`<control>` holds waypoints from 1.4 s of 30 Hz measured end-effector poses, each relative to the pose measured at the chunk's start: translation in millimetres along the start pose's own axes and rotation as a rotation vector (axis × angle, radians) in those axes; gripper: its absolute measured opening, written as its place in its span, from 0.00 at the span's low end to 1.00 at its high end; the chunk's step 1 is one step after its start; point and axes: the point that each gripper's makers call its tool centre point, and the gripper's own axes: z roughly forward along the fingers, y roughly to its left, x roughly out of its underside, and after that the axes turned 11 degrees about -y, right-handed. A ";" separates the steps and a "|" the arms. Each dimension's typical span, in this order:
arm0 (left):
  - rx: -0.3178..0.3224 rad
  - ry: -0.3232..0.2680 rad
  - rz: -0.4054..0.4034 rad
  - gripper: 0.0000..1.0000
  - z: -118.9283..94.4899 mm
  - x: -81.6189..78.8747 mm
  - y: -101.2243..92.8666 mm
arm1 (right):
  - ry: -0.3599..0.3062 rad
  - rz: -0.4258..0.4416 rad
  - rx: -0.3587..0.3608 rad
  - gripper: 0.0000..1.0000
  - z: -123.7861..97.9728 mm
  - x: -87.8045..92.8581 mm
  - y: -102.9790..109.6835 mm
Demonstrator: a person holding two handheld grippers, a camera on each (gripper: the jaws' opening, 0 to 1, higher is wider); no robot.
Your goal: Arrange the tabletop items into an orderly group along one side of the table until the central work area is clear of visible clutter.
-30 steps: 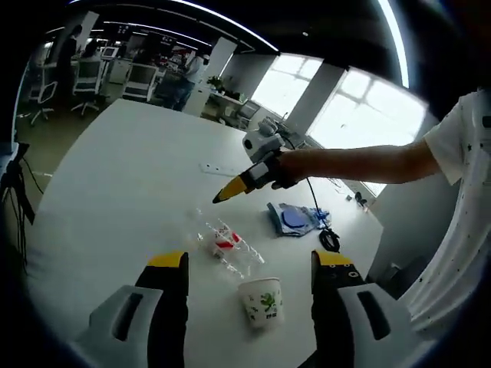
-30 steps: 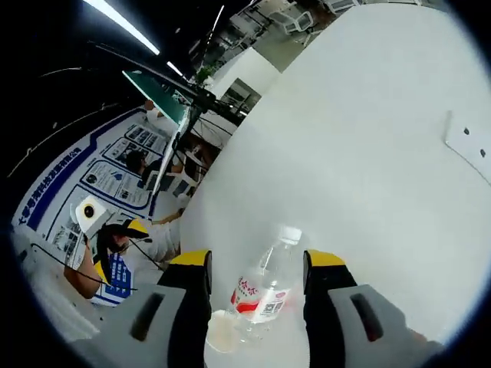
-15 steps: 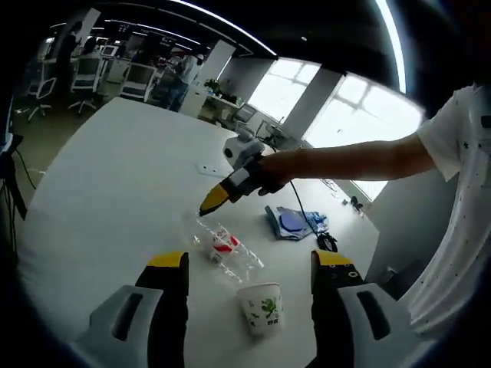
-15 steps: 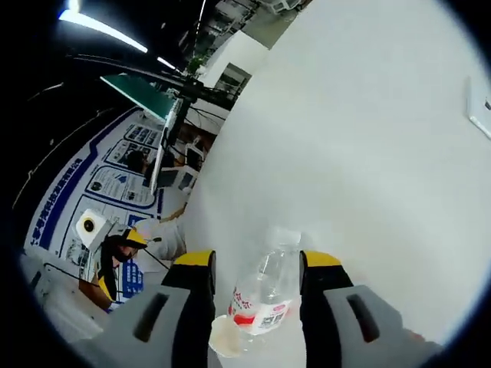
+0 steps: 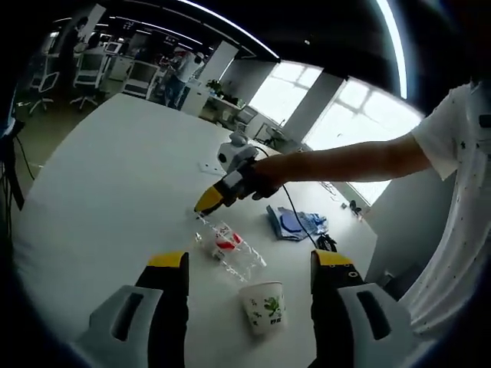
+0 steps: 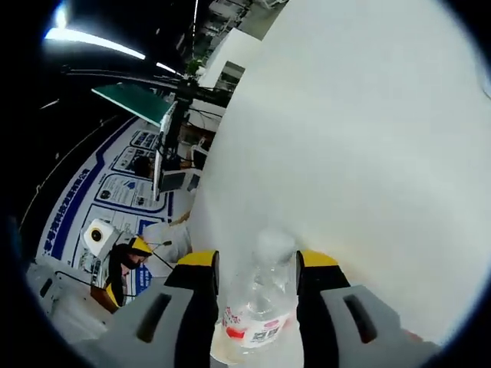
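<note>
Between the yellow-tipped jaws of the right claw (image 6: 253,264), in the right gripper view, stands a clear plastic bottle (image 6: 255,307), cap end pointing away, its red and white label near the bottom of the view. The jaws flank it closely on both sides, but whether they press it I cannot tell; the cap is blurred and the bottle's base is cut off by the lower edge. Beyond it spreads the smooth white counter (image 6: 368,153).

In the left gripper view, the left claw (image 5: 247,262) is spread wide with nothing in it. Just ahead of it on the counter (image 5: 100,184) stands a white paper cup (image 5: 264,303) with a green leaf print, and just past that lies the bottle (image 5: 229,251) on its side, crinkled and transparent. The right claw (image 5: 205,201) reaches its far end, held on a bare forearm (image 5: 345,162). Farther right lies a blue cloth (image 5: 291,222) with a dark cable (image 5: 327,242) beside it, details too small to tell.
</note>
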 end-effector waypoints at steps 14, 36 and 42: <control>0.008 0.016 -0.030 0.66 7.4 14.9 11.2 | -0.037 0.048 -0.038 0.21 9.6 -2.1 -12.1; 0.034 0.041 -0.029 0.63 24.8 22.0 12.4 | -0.094 -0.035 -0.043 0.19 -7.9 -8.9 2.6; 0.056 0.049 -0.030 0.63 44.1 21.7 18.5 | -0.117 -0.095 -0.042 0.19 -14.2 -11.5 10.9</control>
